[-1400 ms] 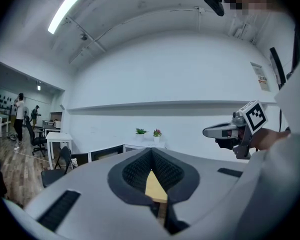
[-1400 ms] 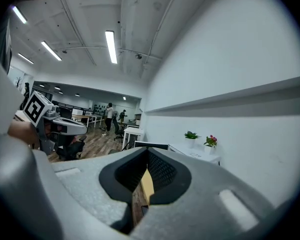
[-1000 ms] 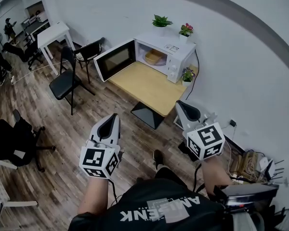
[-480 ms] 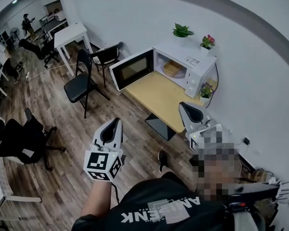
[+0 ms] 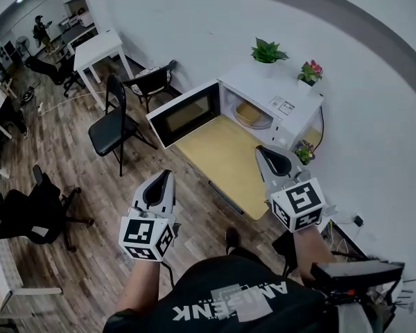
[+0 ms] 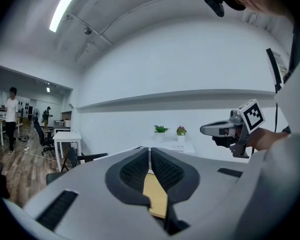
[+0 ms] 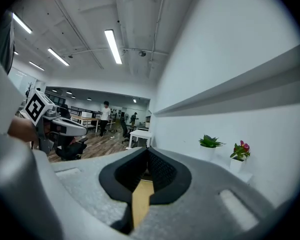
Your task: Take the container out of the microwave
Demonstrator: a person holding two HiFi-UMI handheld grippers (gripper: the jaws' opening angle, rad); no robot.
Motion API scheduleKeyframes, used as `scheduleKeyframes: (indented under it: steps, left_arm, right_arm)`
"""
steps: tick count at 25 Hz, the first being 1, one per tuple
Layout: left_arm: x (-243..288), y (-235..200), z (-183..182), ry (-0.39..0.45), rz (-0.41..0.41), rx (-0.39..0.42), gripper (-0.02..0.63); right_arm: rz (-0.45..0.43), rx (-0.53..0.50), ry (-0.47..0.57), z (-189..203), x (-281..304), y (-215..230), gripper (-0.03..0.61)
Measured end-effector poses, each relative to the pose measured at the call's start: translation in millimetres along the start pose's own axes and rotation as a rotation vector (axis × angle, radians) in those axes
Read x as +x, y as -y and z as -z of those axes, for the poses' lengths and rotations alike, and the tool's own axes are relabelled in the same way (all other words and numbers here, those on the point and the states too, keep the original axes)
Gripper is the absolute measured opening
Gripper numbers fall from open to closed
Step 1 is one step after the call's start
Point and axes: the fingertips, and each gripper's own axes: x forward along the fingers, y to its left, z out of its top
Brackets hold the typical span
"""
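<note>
A white microwave (image 5: 277, 101) stands at the far end of a wooden table (image 5: 222, 159), its door (image 5: 184, 114) swung wide open to the left. Inside lies a pale tan container (image 5: 253, 114). My left gripper (image 5: 164, 176) is shut and empty, out over the floor to the left of the table; its jaws (image 6: 149, 152) meet in the left gripper view. My right gripper (image 5: 263, 150) is shut and empty above the table's near right part, well short of the microwave. Its jaws (image 7: 147, 153) are pressed together in the right gripper view.
Two potted plants (image 5: 267, 50) (image 5: 309, 71) stand on the microwave, and a third (image 5: 304, 151) sits beside it. Black chairs (image 5: 111, 120) and a white table (image 5: 100, 47) stand on the left. Office chairs (image 5: 35, 210) and people (image 5: 40, 28) are farther off. Cables (image 5: 353, 222) lie by the right wall.
Both grippers have moved forward toward the table, still shut. The microwave and table now appear nearer, and the right gripper has come over the table's near end.
</note>
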Motion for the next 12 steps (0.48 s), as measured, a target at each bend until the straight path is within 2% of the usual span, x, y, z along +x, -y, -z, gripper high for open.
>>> scheduleKeyframes:
  steps: [8, 12]
  left_arm:
    - [101.8, 12.2, -3.7, -0.033, 0.040, 0.017, 0.002]
    - [142.3, 14.1, -8.2, -0.043, 0.041, -0.014, 0.002]
  right_arm:
    - [-0.003, 0.021, -0.008, 17.5, 47.2, 82.6, 0.006]
    - [-0.017, 0.018, -0.005, 23.2, 64.4, 113.0, 0.006]
